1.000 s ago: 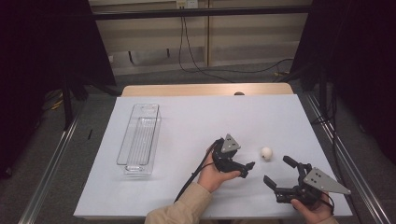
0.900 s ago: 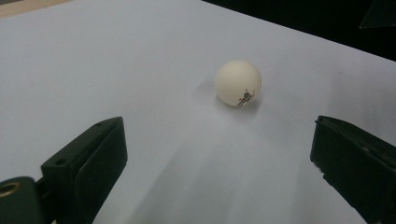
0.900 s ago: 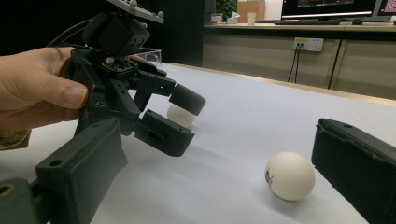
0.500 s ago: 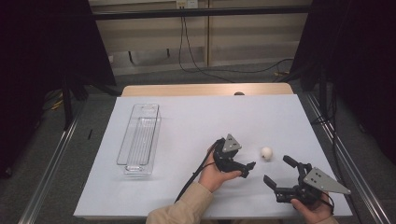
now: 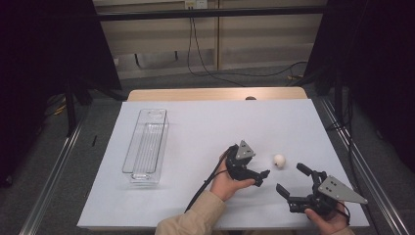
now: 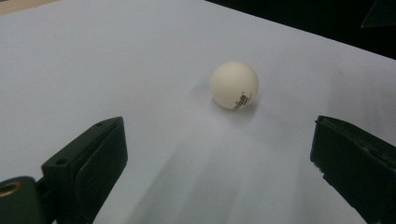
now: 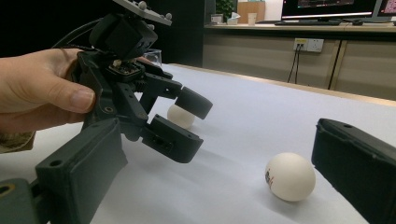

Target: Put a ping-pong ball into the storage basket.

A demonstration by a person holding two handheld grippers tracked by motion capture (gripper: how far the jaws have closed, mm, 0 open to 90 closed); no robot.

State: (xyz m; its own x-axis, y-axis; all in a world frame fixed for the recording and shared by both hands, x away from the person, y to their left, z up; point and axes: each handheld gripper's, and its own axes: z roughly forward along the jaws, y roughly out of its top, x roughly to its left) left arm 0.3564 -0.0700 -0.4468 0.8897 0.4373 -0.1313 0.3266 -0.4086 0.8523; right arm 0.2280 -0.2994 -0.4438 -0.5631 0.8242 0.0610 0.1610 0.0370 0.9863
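Note:
A white ping-pong ball (image 5: 279,159) lies on the white table sheet (image 5: 205,122), right of centre. My left gripper (image 5: 258,175) is held just left of it, open, with the ball (image 6: 234,85) a short way ahead of the jaws and nothing between them. My right gripper (image 5: 292,179) is low at the front right, open too, and a ball (image 7: 289,176) rests near its right jaw. In the right gripper view the left gripper (image 7: 194,122) hovers above the sheet in a hand (image 7: 37,100), and a second white ball (image 7: 180,115) shows behind its jaws.
A clear, empty plastic bin (image 5: 146,144) stands lengthwise at the left of the sheet. A wooden table edge (image 5: 215,94) runs along the far side, with cables on the floor beyond. Metal rails flank both sides of the table.

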